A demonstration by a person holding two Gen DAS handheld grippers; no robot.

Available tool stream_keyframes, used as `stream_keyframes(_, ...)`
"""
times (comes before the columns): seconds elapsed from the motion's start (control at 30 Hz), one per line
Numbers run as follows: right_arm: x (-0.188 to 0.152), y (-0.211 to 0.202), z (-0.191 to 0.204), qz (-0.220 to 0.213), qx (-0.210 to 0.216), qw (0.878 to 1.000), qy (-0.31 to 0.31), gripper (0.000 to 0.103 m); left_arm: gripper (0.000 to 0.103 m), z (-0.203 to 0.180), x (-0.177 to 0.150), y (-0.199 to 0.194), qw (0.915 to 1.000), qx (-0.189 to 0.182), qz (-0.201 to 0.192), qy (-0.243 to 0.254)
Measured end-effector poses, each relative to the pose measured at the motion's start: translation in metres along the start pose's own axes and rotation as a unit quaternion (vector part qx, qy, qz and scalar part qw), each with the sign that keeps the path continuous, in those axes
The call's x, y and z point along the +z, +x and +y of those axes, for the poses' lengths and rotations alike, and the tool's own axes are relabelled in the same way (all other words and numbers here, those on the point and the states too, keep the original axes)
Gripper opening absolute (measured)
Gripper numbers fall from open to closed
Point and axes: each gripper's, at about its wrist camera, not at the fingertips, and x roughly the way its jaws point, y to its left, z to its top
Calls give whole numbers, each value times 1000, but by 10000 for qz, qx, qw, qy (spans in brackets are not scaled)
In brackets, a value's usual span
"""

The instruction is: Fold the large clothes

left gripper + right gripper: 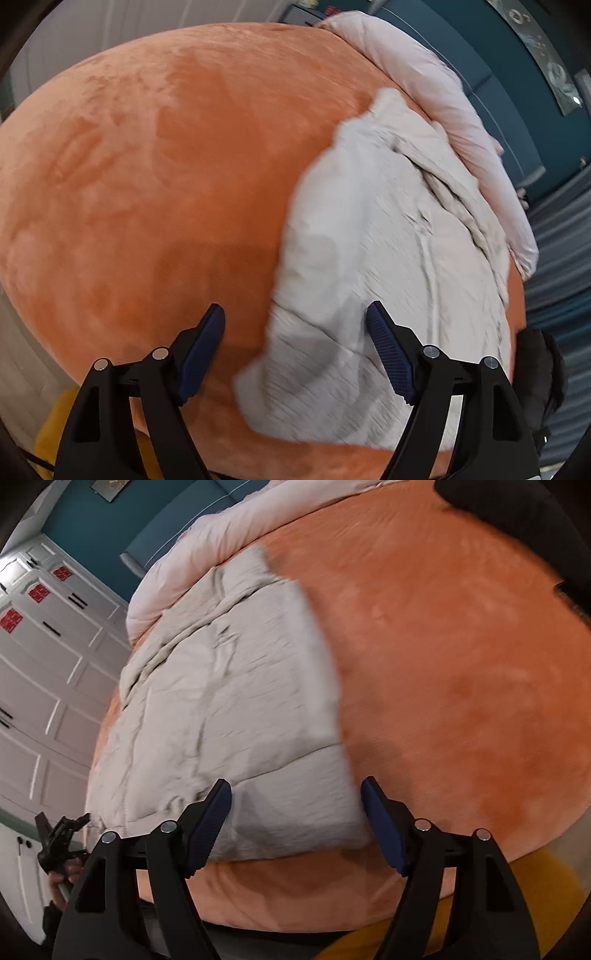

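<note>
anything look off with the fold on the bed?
Mostly tidy. The grey garment lies folded on the orange bedspread, but its far end by the pink duvet is bunched and wrinkled, not flat. Both tongs, left and right, are open and hold nothing.

The bed cover (147, 166) is orange plush cloth, matt, with a soft brushed nap; the pale grey garment (388, 240) in the right half of the left-wrist frame is matt woven cloth with a fine ribbed, creased texture; the pink quilt (424, 74) at upper right looks smooth and padded; the left hand-held gripper (295, 354) is matt black plastic, with ridged blue pads (388, 350) and shiny metal pins (430, 351).
</note>
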Motion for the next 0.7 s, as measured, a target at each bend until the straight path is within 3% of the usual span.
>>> stream_keyframes(0.03, -1, 4, 5, 13, -24, 10000, -22, 70, 70, -4, -1, 2, 9999, -78, 45, 45)
stream_keyframes(0.1, 1, 7, 16, -36, -85, 9999, -119, 58, 44, -12, -4, 4, 9996, -194, 113, 151)
stream_keyframes(0.17, 5, 9, 25, -119, -59, 9998, -180, 35, 31, -17, -8, 1, 9991, -236, 77, 339)
stream_keyframes(0.2, 6, 8, 28, -144, 4, 9997, -182, 30, 19, -18, -10, -1, 9988, -257, 59, 418)
stream_keyframes(0.27, 6, -3, 35, -270, 82, 9993, -264, 18, 10, -23, -12, -12, 9977, -393, 19, 545)
stream_keyframes(0.47, -4, -48, 54, -481, 193, 9965, -662, 13, 5, -35, -27, -60, 9931, -657, -184, 958)
stream_keyframes(0.7, -56, -99, 49, 68, -239, 9884, -1495, 12, 4, -14, -92, -119, 9905, -605, 168, 1222)
